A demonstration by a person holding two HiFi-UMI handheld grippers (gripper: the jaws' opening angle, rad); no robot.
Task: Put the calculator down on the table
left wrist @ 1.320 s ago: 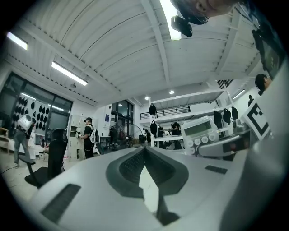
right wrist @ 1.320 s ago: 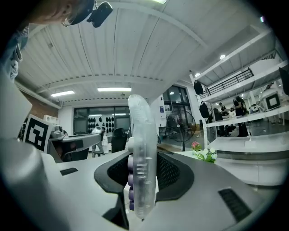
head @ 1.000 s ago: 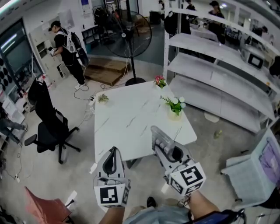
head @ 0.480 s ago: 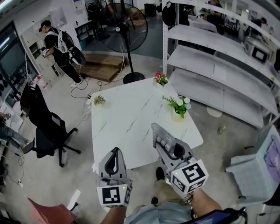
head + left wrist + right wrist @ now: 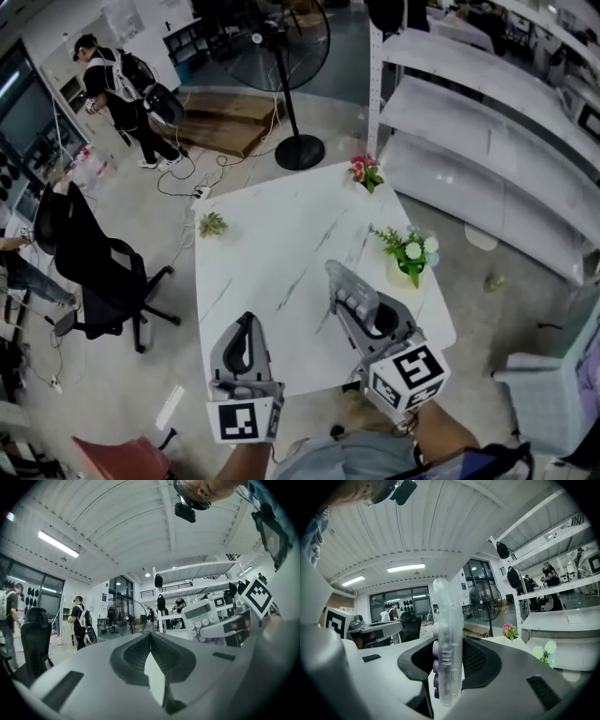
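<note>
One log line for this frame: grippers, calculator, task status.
left gripper: shut, empty | right gripper: shut on calculator, held on edge | table: calculator not yet set down | task: pending

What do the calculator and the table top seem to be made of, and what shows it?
Calculator: probably plastic; seen edge-on, its shell looks clear, smooth and glossy.
Table top: white and smooth with thin grey veins; marble or a marble-look laminate, hard to tell which.
</note>
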